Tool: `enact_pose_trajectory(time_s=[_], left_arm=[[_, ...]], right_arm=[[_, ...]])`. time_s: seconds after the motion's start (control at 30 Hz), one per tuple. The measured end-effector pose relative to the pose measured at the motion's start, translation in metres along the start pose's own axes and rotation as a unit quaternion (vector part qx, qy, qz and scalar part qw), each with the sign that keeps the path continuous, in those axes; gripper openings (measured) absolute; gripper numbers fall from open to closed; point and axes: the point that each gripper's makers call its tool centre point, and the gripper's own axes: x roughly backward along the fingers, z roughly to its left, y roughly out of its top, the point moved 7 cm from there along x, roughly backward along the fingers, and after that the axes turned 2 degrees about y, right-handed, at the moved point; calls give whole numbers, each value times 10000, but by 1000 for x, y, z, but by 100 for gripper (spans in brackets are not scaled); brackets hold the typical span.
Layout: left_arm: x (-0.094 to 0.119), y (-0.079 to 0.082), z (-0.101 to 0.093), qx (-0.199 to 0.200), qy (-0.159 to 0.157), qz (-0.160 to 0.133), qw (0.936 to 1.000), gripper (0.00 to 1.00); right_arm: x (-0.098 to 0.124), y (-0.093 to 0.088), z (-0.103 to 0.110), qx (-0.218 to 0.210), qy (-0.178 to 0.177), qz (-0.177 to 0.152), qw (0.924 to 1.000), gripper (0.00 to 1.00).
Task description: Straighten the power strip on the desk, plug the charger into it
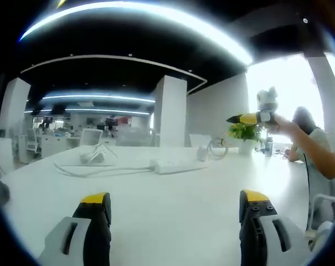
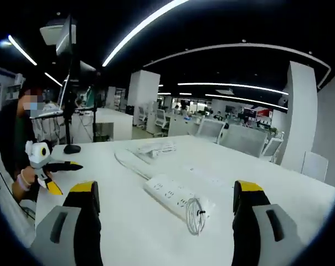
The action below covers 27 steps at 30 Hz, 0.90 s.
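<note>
Both grippers are hovering with jaws spread wide, the power strip (image 2: 175, 195) lying ahead between the right gripper (image 2: 164, 202) jaws, beyond the left gripper (image 1: 175, 208).

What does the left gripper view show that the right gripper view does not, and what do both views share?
Left gripper view: a potted plant at the desk's far edge and a bright window behind it.

Right gripper view: a coiled cable lying at the near end of the power strip, and a dark round object on the desk.

Both views: the white desk, the white power strip, a bundle of white cable farther back, a person holding another gripper, and the view's own open jaws.
</note>
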Motion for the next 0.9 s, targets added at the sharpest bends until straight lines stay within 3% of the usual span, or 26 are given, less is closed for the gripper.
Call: enact_pose_trajectory(time_s=[0.37, 0.57, 0.9], left_arm=[[0, -2, -2, -2, -64, 90, 9999, 99], [0, -2, -1, -8, -64, 96, 9999, 99], [0, -2, -1, -11, -54, 94, 9999, 99]], right_arm=[[26, -11, 30, 151, -346, -251, 9990, 100], [36, -18, 47, -14, -297, -298, 9991, 100], [53, -27, 58, -122, -502, -375, 9980, 100]])
